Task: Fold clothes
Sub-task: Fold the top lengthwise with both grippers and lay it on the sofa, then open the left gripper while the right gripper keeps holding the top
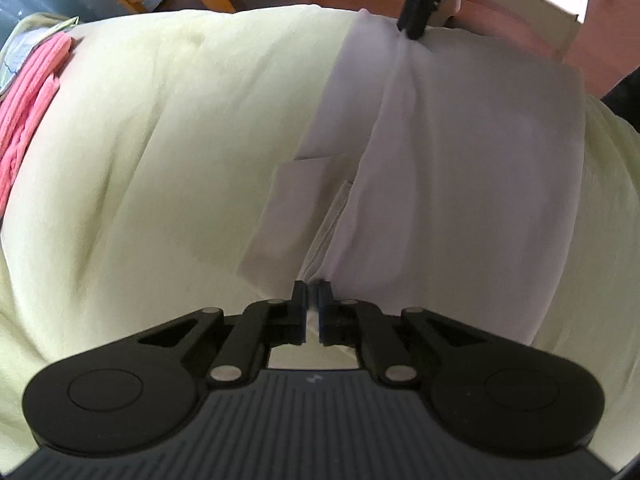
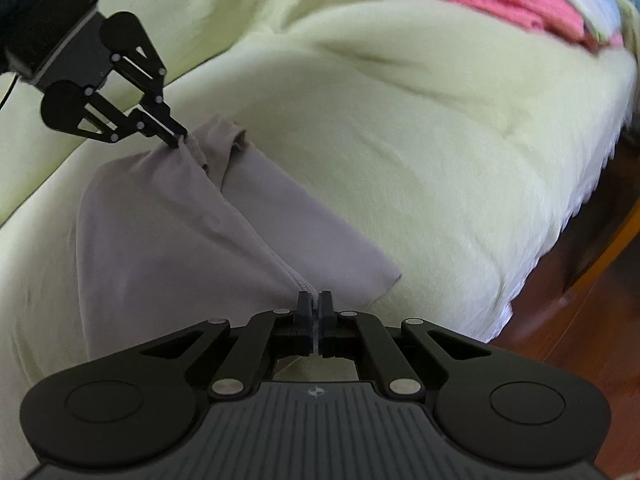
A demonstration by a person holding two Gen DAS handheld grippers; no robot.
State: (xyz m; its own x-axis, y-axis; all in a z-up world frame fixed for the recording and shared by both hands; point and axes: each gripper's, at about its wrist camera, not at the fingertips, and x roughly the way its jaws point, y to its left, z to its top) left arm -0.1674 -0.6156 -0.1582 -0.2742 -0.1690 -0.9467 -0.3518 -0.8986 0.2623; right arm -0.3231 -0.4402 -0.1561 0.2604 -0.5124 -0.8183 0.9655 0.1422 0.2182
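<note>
While the pale lilac garment [image 1: 460, 168] is lying folded across the yellow-green blanket [image 1: 160, 140] at centre right of the frame, the left tool [image 1: 313, 292] is pinching its near edge and the right tool [image 2: 315, 304] is pinching the opposite seam edge, both pressed together on cloth.

The left gripper [image 1: 313, 292] points steeply down, its jaws pinched together on a fold of pale garment [image 1: 460, 168] (only a sliver of gap shows). The right gripper [image 2: 315, 300] slants down too, jaws closed on the same cloth's opposite end
</note>
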